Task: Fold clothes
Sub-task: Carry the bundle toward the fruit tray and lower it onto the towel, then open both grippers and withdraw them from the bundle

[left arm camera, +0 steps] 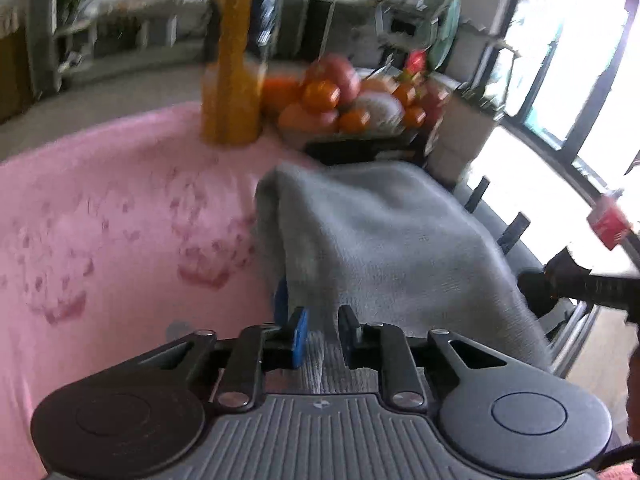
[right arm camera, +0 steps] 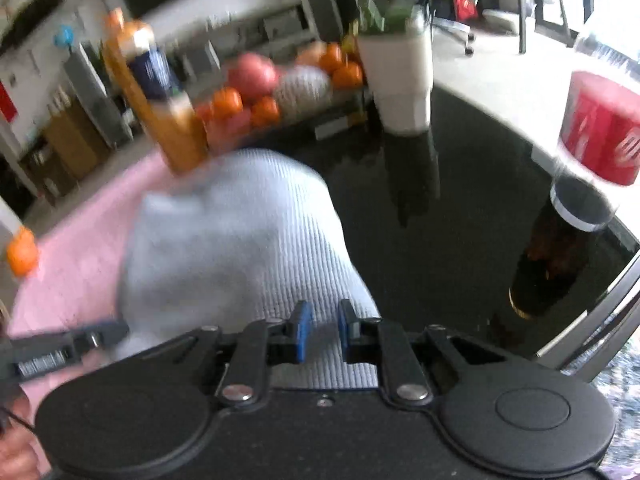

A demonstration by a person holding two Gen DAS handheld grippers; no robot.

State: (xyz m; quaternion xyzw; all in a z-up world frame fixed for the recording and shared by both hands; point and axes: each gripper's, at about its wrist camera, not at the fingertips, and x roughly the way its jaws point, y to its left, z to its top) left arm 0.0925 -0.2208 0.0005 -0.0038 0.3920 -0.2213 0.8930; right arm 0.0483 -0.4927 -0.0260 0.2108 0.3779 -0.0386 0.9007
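Room: a bright living space with tall windows [left arm camera: 560, 60] stood behind the table; both views were blurred.
Surface: a dark glossy table [right arm camera: 460, 200] was partly covered by a pink cloth [left arm camera: 120, 220] printed with darker pink marks.
Garment: a grey ribbed knit garment [left arm camera: 380, 232] lay partly on the pink cloth and partly on the bare dark table, its near edge lifted toward both grippers.
Left gripper: the left gripper [left arm camera: 322, 332] had its blue-padded fingers drawn close on the garment's near edge, the fabric running between them.
Right gripper: the right gripper [right arm camera: 324, 332] was likewise closed narrowly on the near edge of the same garment, the ribbed cloth passing between its pads.
Behind the garment: an orange juice bottle [left arm camera: 232, 80] stood just beyond it, next to a tray of fruit [left arm camera: 348, 100].
Right side: a white planter [right arm camera: 404, 76] and a red-labelled cola bottle [right arm camera: 600, 132] stood on the bare table.
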